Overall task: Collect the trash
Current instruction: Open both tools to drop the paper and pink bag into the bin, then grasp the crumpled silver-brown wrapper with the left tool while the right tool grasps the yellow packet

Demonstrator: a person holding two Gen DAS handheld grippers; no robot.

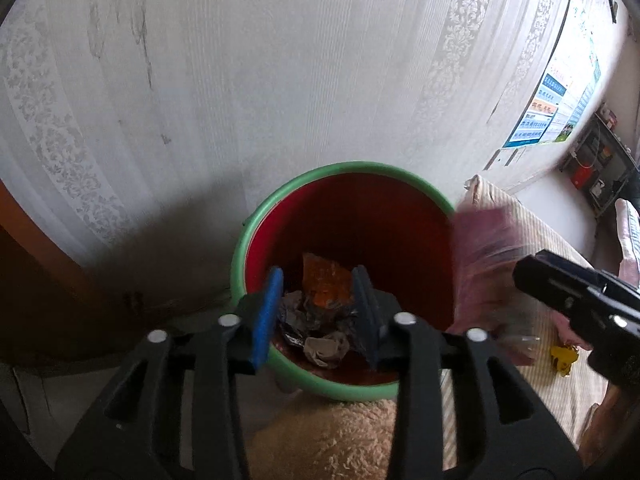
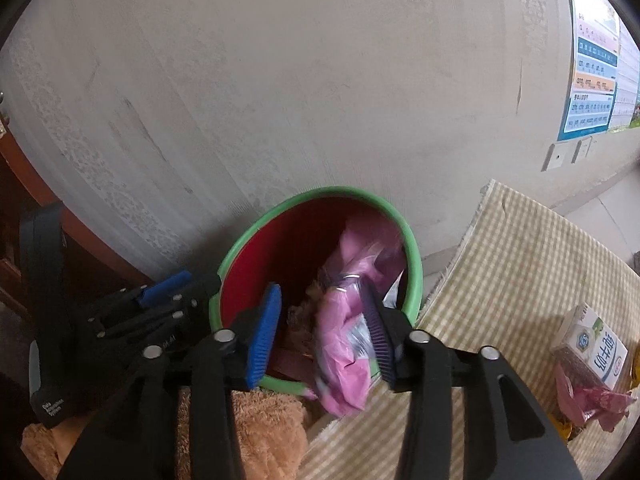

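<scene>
Left gripper (image 1: 316, 312): jaws spread wide, nothing between them. It hovers above the near rim of the bucket (image 1: 280, 196), a red pail with a green rim standing against the wall. In the left wrist view, directly below the gripper, a tan plush toy (image 1: 332, 436) lies just beside the bucket's near side.

Right gripper (image 2: 324, 332): jaws spread wide. A pink plastic bag (image 2: 344, 344) hangs between the fingers, against the inner face of the right-hand finger (image 2: 380, 336); the bag is motion-blurred, and whether the finger grips it or merely touches it cannot be determined. The bag's lower end hangs over the bucket's near rim, and its upper part lies within the bucket opening. In the left wrist view the same bag shows as a pink blur at the bucket's right edge.

Bucket contents, left wrist view: an orange wrapper (image 1: 326, 280), dark crumpled packaging (image 1: 304, 312), and a beige crumpled wad (image 1: 326, 348) at the bottom.

To the right of the bucket lies a checked cloth (image 2: 520, 264). Near its right edge rest a milk carton (image 2: 592, 348) and, touching its near side, more crumpled pink plastic (image 2: 592, 400).

Behind everything stands the patterned wall (image 1: 240, 80), bearing a printed chart (image 2: 592, 76) at its far right.
</scene>
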